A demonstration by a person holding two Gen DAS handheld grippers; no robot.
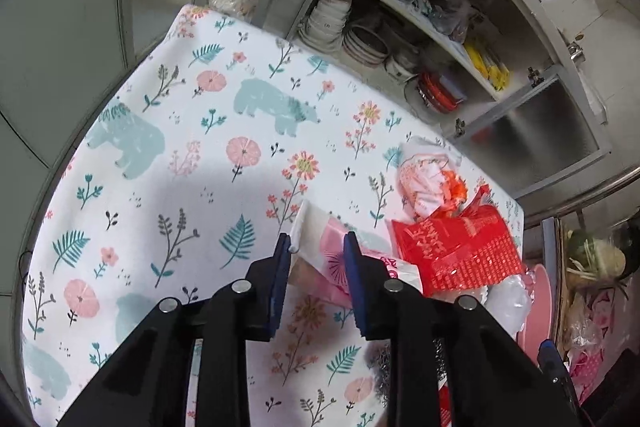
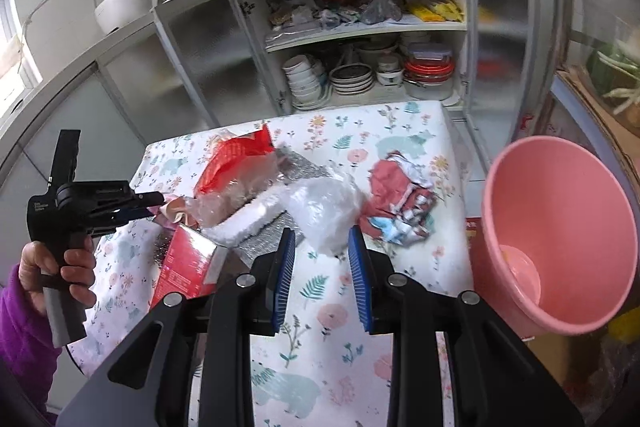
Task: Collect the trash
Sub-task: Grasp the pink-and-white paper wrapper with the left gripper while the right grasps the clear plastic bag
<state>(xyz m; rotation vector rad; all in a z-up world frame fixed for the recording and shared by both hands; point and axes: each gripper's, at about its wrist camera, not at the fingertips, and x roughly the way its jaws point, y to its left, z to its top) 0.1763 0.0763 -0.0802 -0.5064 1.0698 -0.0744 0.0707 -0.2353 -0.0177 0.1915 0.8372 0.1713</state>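
Kitchen table under a white floral cloth with teal bears (image 1: 168, 155), strewn with trash. The left gripper (image 1: 318, 247) points steeply down at a pink-and-white plastic wrapper (image 1: 332, 259) lying at the near edge of the heap; its blue pads stand narrow with the wrapper between them, but whether they press on it cannot be told. In the right wrist view this tool appears from the side, held in a hand (image 2: 60, 267) with a purple sleeve, its tip at the heap's left end.

The right gripper (image 2: 322, 243) hangs above a crumpled clear plastic bag (image 2: 324, 211); its jaws stand narrow and seem empty, the bag lying beyond the pads.

Further trash: a red printed foil bag (image 1: 460, 247), a crumpled white-and-orange wrapper (image 1: 428, 179), a crushed red-and-blue packet (image 2: 400, 203) and a red carton (image 2: 184, 267).

A pink plastic bin (image 2: 560, 247) stands just off the table's right edge, presumably to receive the trash. Its base is cut off; the carton's lower part hides behind the right tool.
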